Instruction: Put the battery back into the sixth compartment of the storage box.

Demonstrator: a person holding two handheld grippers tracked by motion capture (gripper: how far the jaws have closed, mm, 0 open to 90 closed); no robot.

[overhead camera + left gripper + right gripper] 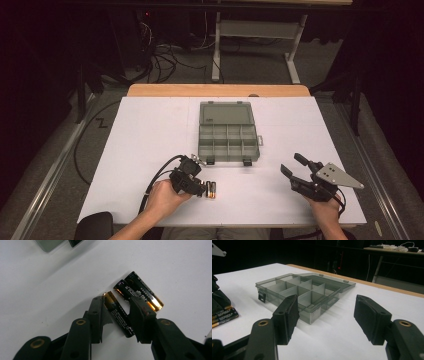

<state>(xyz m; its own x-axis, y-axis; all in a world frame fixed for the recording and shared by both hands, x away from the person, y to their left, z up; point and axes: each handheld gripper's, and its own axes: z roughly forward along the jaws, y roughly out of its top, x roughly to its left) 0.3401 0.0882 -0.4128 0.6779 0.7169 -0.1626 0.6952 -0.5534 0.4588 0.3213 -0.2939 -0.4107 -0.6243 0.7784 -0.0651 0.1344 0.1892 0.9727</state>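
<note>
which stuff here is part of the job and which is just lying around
In use:
- batteries, one between the left tool's jaws, two beside it
- open compartment box, all compartments look empty
- right tool, open, pointed at the box

Lying about:
- cables on the floor beyond the table
- desk frame behind

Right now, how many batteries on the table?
3. One battery lies between the left gripper's jaws; two more batteries lie side by side just beyond it. Others may be hidden.
</note>
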